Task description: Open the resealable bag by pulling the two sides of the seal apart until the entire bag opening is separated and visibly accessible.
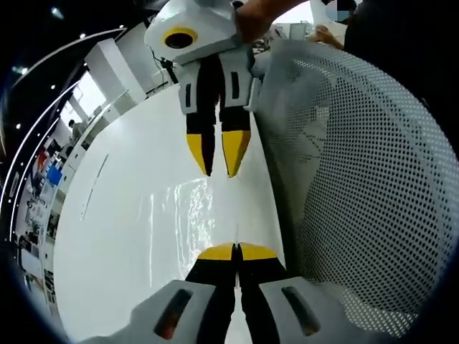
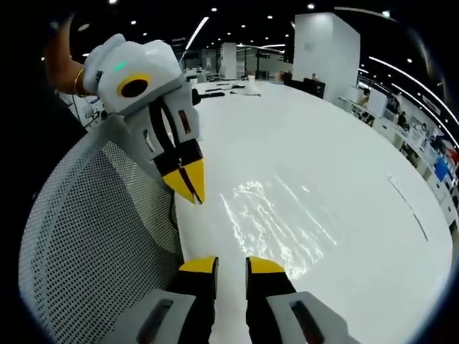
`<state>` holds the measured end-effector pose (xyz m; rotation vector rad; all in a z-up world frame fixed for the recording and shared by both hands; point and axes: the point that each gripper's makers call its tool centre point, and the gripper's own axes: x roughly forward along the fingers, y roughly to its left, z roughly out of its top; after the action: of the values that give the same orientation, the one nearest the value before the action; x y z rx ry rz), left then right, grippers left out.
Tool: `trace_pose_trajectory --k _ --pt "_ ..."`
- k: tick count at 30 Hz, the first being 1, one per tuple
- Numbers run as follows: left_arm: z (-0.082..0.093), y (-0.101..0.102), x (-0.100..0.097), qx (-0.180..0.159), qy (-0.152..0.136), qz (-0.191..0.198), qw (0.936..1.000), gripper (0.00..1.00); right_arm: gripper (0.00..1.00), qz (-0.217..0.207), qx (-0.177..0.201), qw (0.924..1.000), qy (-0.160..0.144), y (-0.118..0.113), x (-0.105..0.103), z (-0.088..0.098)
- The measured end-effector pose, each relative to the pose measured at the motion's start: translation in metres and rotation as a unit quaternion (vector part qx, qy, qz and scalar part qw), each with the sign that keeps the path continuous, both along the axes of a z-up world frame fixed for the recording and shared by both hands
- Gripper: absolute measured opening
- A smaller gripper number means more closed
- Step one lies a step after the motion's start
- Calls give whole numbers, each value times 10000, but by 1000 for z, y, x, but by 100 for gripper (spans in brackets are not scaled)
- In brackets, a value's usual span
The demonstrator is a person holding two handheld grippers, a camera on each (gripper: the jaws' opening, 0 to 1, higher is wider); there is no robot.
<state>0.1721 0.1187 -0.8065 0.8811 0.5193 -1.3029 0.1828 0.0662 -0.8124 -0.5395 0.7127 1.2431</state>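
Note:
A clear resealable bag (image 1: 192,208) lies flat on the white table (image 1: 122,236), showing mostly as glints. In the left gripper view my left gripper (image 1: 235,251) is shut, its yellow tips meeting at the bag's near edge; I cannot tell whether they pinch the plastic. My right gripper (image 1: 219,168) comes in from the top, its tips a little apart over the bag's far edge. In the right gripper view my right gripper (image 2: 232,266) stands open just short of the bag (image 2: 276,222). The left gripper (image 2: 191,183) hangs shut at the bag's left side.
A white mesh chair back (image 1: 358,179) stands close against the table edge beside both grippers, and it also appears as the chair back (image 2: 93,236). The table (image 2: 344,165) stretches wide beyond the bag. Desks and pillars stand far behind it.

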Motion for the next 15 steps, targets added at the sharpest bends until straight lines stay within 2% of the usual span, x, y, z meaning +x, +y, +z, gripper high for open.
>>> trace_pose_trajectory --k 7,11,15 --pt "3 -2 -1 -72 -26 -1 10000 0 10 -57 82 9999 -11 9 1 -3" --pt "4 -2 0 -93 -59 35 9999 0 1 -37 126 9999 -19 14 0 -5" --pt "4 1 4 -71 -97 154 9998 0 0 -51 129 9999 36 17 0 -5"
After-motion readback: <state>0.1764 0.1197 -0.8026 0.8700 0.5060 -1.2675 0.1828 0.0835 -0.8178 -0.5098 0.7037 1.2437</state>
